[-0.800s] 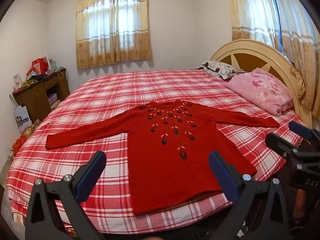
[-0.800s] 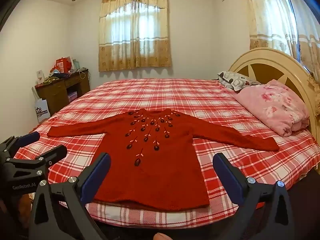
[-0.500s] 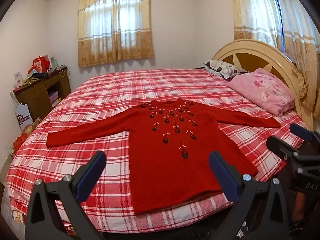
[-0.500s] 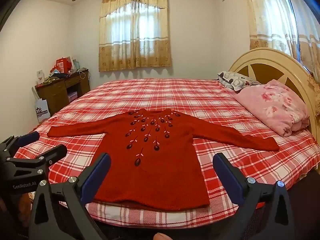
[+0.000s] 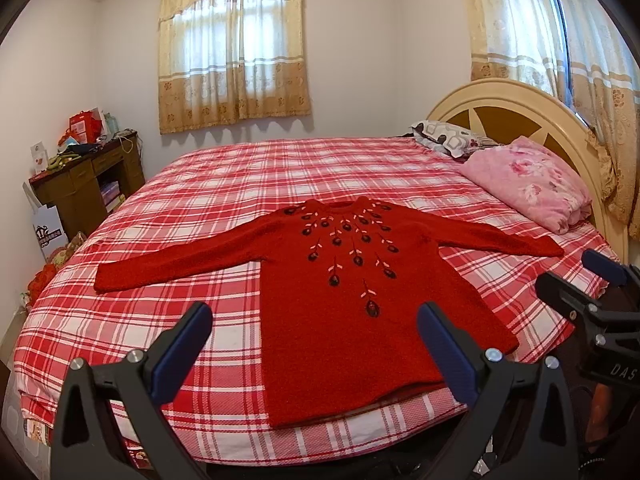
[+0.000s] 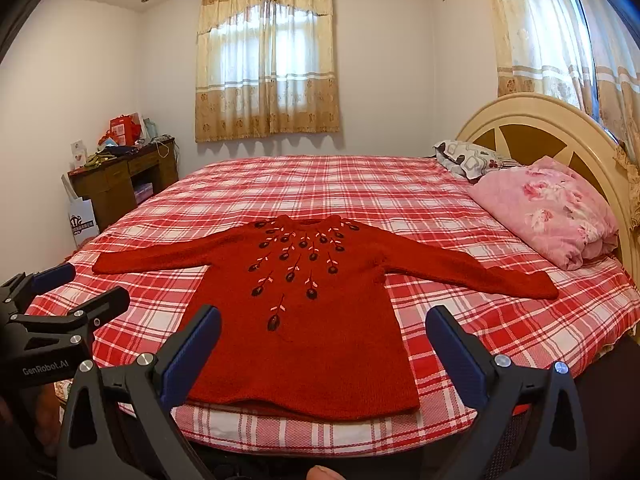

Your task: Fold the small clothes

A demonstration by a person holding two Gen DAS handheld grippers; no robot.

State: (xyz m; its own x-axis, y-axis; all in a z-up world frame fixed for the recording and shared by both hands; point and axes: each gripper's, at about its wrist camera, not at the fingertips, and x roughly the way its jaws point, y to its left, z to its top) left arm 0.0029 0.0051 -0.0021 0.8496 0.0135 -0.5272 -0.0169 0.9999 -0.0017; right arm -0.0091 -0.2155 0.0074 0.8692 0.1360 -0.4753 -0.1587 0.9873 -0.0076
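- Left gripper: jaws spread wide, nothing between the blue pads; it hangs at the foot edge of the bed, clear of the fabric. In the right wrist view it appears at the left edge, likewise open.
- Right gripper: jaws equally wide apart and empty, held off the near edge of the bed; seen from the left wrist view at the right margin.
- Red sweater: spread flat, front side up, on the near half of the bed, hem toward the grippers and neckline away; both sleeves stretched outward to either side. Dark bead-like motifs with pale stems fan down from the neckline. Neither gripper touches it.
- Bed: covered by a red-and-white plaid sheet, with a cream arched headboard at the right.
- Pink floral quilt, folded, lies against the headboard; a patterned pillow sits just beyond it.
- Room: white walls, a curtained window on the far wall, and further curtains at the right.
- Bench: dark wood, in the far left corner, its top crowded with red bags and small items too small to identify; stacked items fill its open shelf.
- White paper bag stands on the floor beside the bench.
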